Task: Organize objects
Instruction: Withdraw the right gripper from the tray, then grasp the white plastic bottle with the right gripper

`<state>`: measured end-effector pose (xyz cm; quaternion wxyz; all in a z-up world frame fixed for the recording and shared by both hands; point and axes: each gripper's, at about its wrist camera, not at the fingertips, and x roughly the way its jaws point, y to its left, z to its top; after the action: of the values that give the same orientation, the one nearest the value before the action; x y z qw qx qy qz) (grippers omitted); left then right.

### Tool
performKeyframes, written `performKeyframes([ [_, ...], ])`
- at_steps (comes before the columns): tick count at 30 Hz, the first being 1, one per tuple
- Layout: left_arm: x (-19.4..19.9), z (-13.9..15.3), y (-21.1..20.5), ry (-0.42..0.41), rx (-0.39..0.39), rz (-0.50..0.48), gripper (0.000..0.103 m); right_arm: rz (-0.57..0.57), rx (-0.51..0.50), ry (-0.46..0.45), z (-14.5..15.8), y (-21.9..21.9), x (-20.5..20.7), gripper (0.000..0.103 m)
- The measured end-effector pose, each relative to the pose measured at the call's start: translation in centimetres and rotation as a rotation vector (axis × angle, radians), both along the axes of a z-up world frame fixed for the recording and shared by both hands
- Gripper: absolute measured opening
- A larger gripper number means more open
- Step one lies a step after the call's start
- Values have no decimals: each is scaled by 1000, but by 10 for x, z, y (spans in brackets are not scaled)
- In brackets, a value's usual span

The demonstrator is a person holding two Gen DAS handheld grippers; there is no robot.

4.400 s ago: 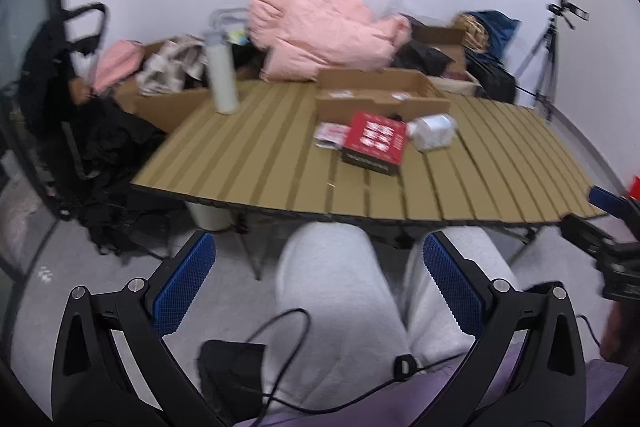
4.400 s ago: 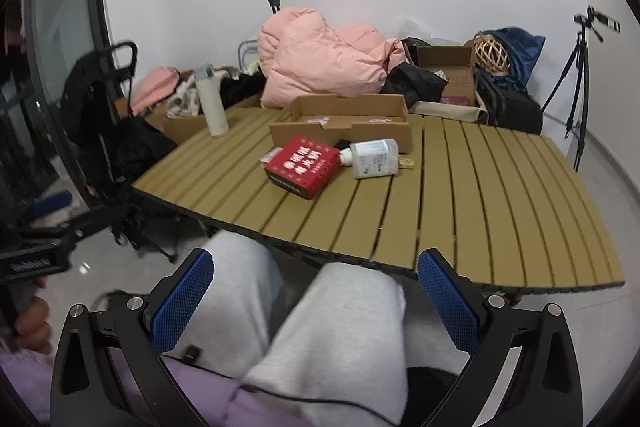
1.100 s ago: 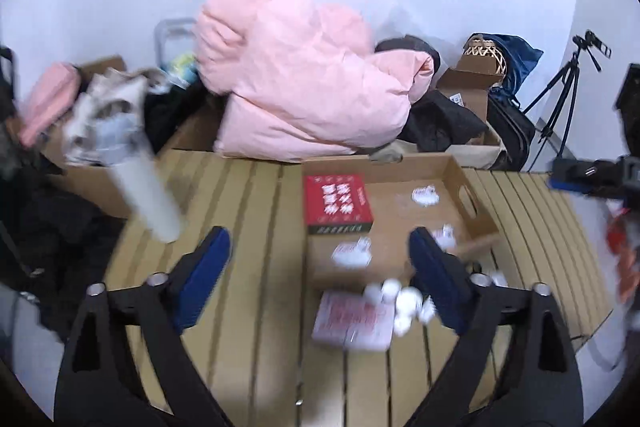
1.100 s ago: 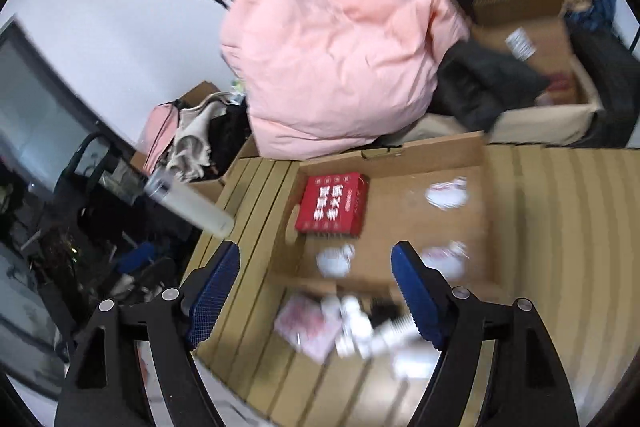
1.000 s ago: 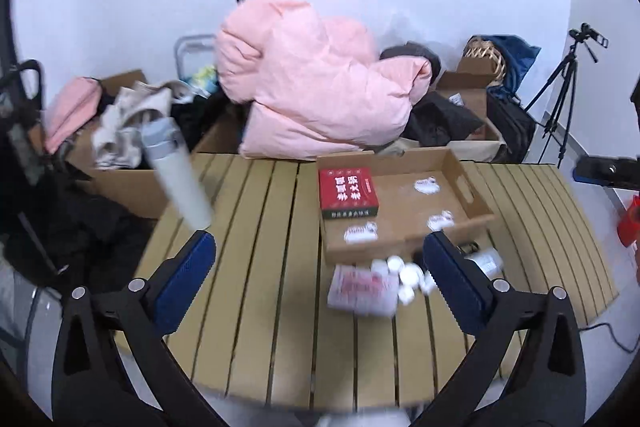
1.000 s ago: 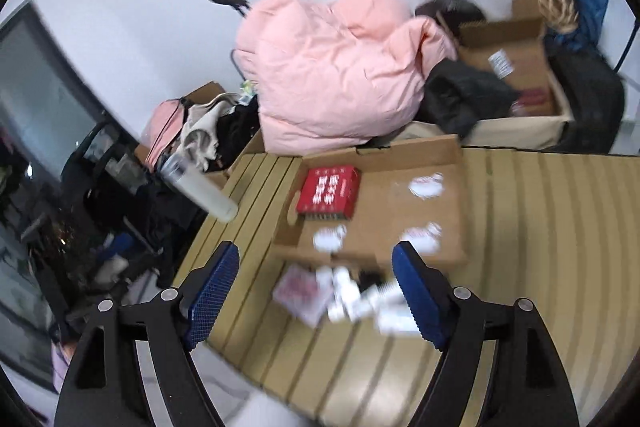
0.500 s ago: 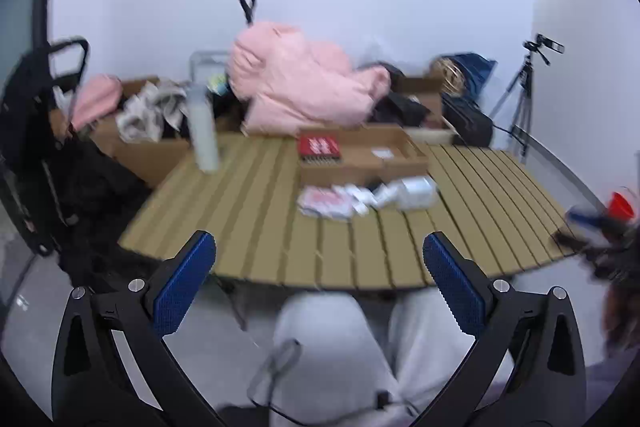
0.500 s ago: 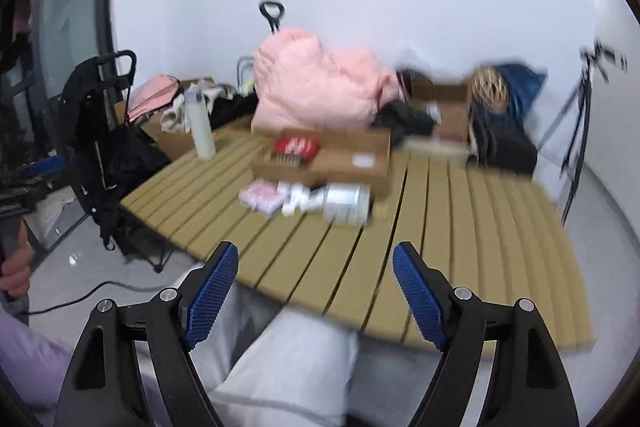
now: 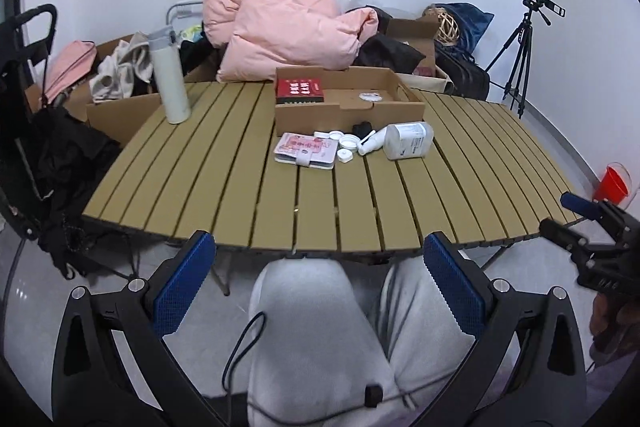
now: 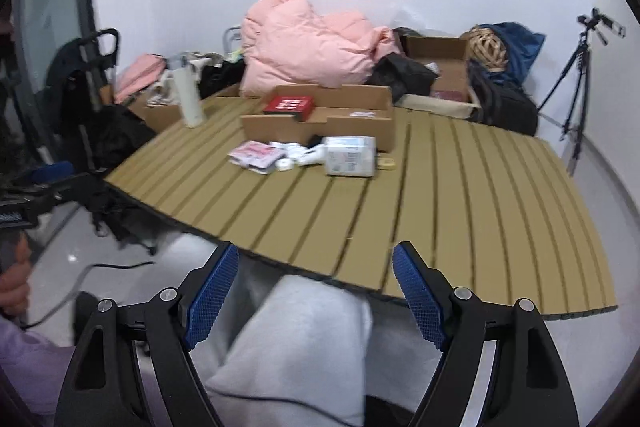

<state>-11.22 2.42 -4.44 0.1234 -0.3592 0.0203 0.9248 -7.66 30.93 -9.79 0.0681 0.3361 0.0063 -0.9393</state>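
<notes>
Blue-padded left claw (image 9: 318,285) spread wide, empty, low over grey-trousered lap; right claw (image 10: 316,295) likewise spread, empty. Both well short of slatted tan surface (image 9: 224,195).

Loose items at 12 o'clock, mid-surface: pink wallet (image 9: 306,149), white caps (image 9: 346,147), clear bottle (image 9: 408,145) on its side. Cardboard tray (image 9: 348,111) just behind, red box (image 9: 299,90) in its left end.

Judgement: reach forward first, pinch flat wallet by edge, bottle across body; lift clear of tray wall.

Writing: white characters on red box, bottle label print, both unreadable.
</notes>
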Motion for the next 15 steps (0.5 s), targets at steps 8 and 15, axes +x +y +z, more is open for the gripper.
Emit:
performKeyframes([
  [8,-83,-26,45,6,59,-91,102,-31,-19,-27,-20,14,-68,83],
  [15,-164,-79,123,-12,57,-240,84,-14,-1,-96,-56,37,-161,83],
])
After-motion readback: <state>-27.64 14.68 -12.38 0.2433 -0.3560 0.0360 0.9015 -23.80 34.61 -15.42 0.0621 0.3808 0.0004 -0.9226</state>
